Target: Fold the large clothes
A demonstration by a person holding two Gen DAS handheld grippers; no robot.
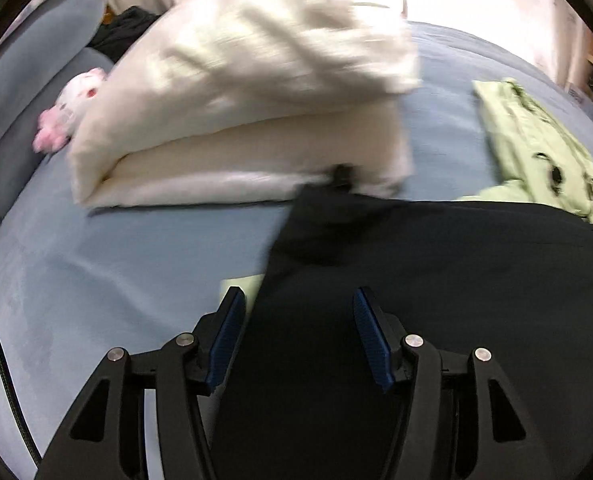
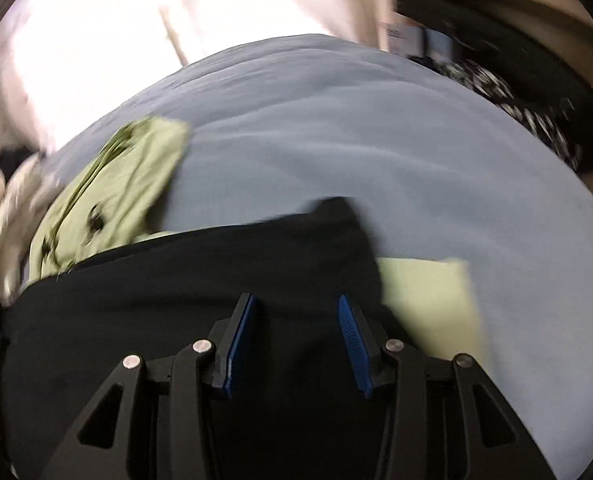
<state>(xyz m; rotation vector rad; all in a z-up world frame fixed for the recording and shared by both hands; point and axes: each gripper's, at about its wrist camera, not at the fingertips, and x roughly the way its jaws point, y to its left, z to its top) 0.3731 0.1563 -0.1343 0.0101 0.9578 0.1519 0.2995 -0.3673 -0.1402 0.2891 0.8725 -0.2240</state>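
A large black garment point(image 1: 436, 264) lies spread on the blue bed point(image 1: 116, 264); it also shows in the right wrist view point(image 2: 200, 280). My left gripper point(image 1: 298, 300) is open, its blue-padded fingers just above the garment's left edge. My right gripper point(image 2: 296, 306) is open over the garment near its right corner. A light green garment point(image 1: 536, 140) lies beyond the black one, and part of it shows under the black cloth point(image 2: 428, 300). Both views are motion-blurred.
A folded cream quilt point(image 1: 248, 112) sits on the bed ahead of the left gripper, with a pink and white plush toy point(image 1: 72, 112) beside it. Blue pillows point(image 1: 36, 60) lie at far left. A dark patterned cloth point(image 2: 536, 112) hangs off the bed's right side.
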